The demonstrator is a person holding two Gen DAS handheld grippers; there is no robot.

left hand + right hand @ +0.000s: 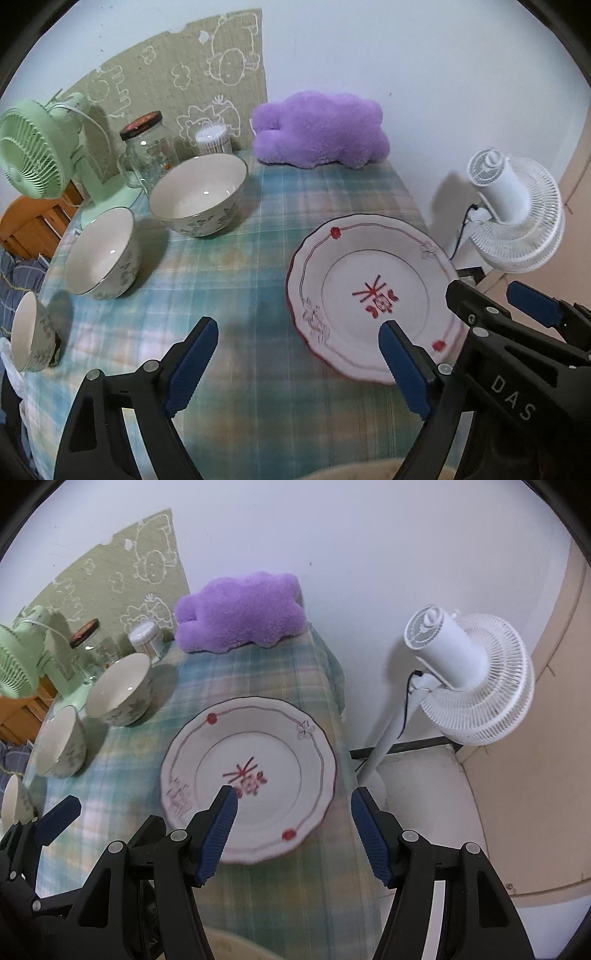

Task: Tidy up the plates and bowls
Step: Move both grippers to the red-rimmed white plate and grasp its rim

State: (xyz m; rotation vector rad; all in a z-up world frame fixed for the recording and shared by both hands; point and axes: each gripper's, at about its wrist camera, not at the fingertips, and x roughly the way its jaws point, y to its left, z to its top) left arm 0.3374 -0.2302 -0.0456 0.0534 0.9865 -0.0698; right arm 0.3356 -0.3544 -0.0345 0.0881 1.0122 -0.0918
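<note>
Here the bench (258, 236) carries a blue-green plaid cloth and all task items. Against the wall at its far edge, at 12 o'clock in the left wrist view, lies a purple plush cushion (321, 129). A white standing fan (469, 679) stands off the bench at 3 o'clock; a green desk fan (33, 155) sits at 10 o'clock.

The decorated plate (251, 786), white with red motifs and a scalloped rim, lies flat on the cloth near the bench's right edge, at 4 o'clock in the left wrist view and at centre in the right wrist view.

Three white bowls with grey floral print stand upright and apart in a row along the left side: the large bowl (199, 194) at 11 o'clock, the medium bowl (103, 253) at 9 o'clock, the small bowl (31, 328) at 8 o'clock. Behind the large bowl stand a glass jar (147, 147) with a dark lid and a cotton-swab tub (213, 139).

The left hand-held gripper (299, 345) is wide apart and grips nothing; only bare cloth lies between its blue pads, and one pad overlaps the plate's near rim in view. The right hand-held gripper (293, 814) is also spread and grips nothing; its left pad overlaps the plate and its right pad hangs beyond the bench edge. Contact with the plate cannot be determined
</note>
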